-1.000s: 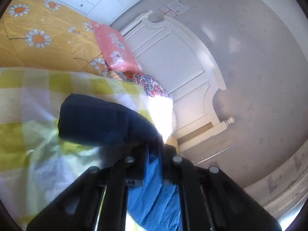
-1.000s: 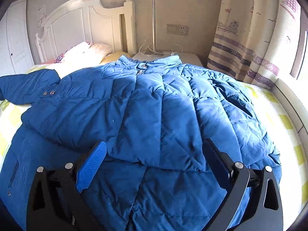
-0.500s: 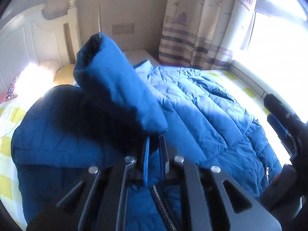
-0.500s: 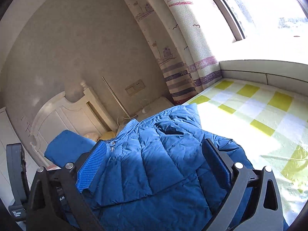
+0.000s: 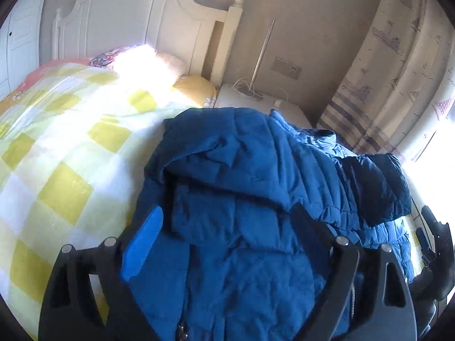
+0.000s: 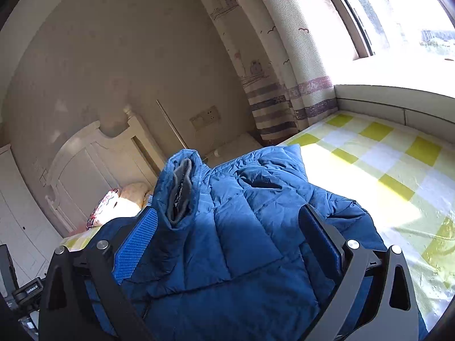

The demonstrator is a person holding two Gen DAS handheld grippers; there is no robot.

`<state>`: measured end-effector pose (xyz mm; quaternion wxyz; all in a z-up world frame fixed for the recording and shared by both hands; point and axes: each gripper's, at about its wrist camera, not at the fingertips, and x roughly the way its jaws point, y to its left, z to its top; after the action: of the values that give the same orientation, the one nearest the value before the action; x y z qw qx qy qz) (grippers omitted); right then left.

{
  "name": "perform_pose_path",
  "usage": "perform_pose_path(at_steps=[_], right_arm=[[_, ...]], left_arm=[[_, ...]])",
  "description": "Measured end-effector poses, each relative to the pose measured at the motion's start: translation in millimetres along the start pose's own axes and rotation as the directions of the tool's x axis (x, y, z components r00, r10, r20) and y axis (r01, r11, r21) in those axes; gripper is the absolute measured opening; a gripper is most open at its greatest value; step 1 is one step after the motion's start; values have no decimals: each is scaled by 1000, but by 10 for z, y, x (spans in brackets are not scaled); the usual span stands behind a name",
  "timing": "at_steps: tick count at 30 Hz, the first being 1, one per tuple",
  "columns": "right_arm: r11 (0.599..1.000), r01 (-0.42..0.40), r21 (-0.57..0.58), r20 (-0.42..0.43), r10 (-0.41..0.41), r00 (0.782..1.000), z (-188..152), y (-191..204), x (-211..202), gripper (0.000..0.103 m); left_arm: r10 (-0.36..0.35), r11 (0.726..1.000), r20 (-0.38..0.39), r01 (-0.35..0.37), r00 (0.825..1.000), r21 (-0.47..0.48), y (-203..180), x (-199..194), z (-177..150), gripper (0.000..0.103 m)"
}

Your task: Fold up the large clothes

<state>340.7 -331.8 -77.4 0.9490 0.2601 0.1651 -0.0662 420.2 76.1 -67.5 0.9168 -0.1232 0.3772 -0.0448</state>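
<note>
Blue puffer jacket lies on the yellow-checked bedspread, bunched toward the right side of the bed near the curtain, one sleeve folded across the body with its grey cuff lining showing. Left gripper hangs over the jacket, jaws just been opening, now spread wide with fabric below but nothing pinched. Right gripper also spread wide, released, over the jacket's near part. White headboard and pillows at far end.
</note>
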Motion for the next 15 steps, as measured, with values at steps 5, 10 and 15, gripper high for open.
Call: perform_pose_path(at_steps=[5, 10, 15], right_arm=[[999, 4, -36, -16, -4, 1000, -31, 75, 30, 96], [999, -7, -50, -38, 5, 999, -48, 104, 59, 96], [997, -50, -64, -149, 40, 988, -50, 151, 259, 96]], left_arm=[[130, 991, -76, -131, 989, -16, 251, 358, 208, 71], [203, 979, -61, -201, 977, 43, 197, 472, 87, 71], [158, 987, -76, -159, 985, -17, 273, 498, 49, 76]])
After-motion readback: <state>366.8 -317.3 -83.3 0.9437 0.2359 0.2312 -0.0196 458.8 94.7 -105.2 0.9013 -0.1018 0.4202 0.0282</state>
